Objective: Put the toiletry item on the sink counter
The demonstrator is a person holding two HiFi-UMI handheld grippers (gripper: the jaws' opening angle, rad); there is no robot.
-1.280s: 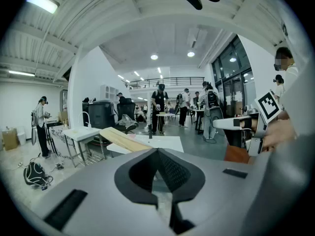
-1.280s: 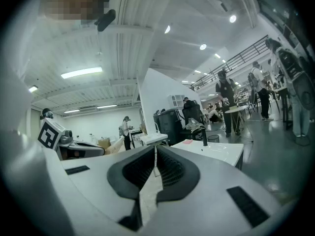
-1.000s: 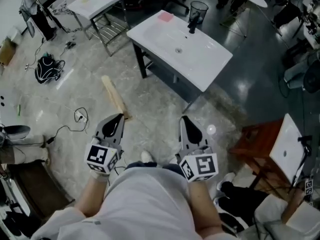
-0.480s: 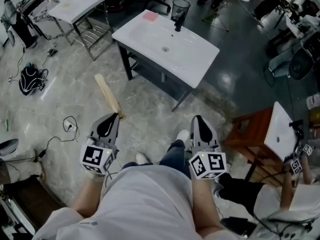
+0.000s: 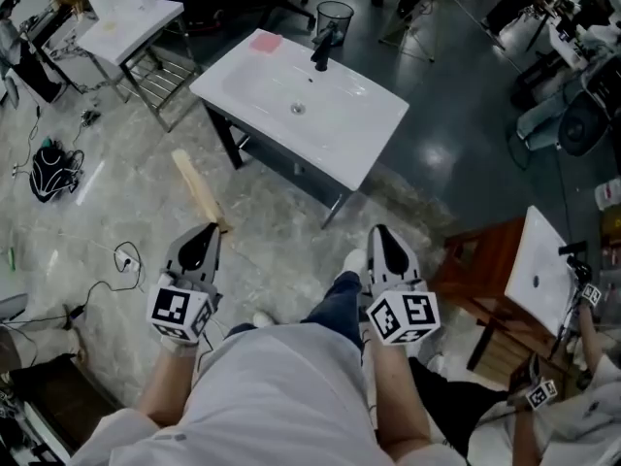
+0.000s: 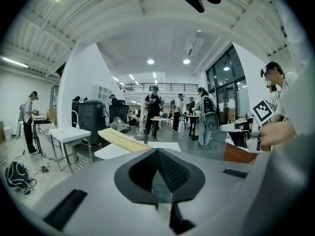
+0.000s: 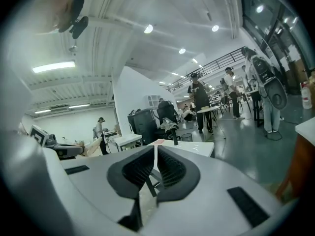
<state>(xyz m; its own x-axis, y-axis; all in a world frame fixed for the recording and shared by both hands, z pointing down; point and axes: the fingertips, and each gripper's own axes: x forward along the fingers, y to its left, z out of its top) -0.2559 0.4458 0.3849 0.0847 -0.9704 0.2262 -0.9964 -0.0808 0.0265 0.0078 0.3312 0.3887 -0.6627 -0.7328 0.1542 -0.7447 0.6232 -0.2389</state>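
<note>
Both grippers hang low in front of the person, well apart from the white sink worktop (image 5: 359, 134), with open marble floor (image 5: 281, 231) between. The left gripper (image 5: 210, 229) has its jaws closed on nothing. The right gripper (image 5: 380, 231) is likewise empty, its pads all but touching. A flat pink item (image 5: 265, 42) lies at the worktop's far corner, left of the black faucet (image 5: 320, 49). A wooden plank (image 5: 197, 190) lies just ahead of the left gripper, and a brown stand (image 5: 485, 270) borders the floor on the right.
</note>
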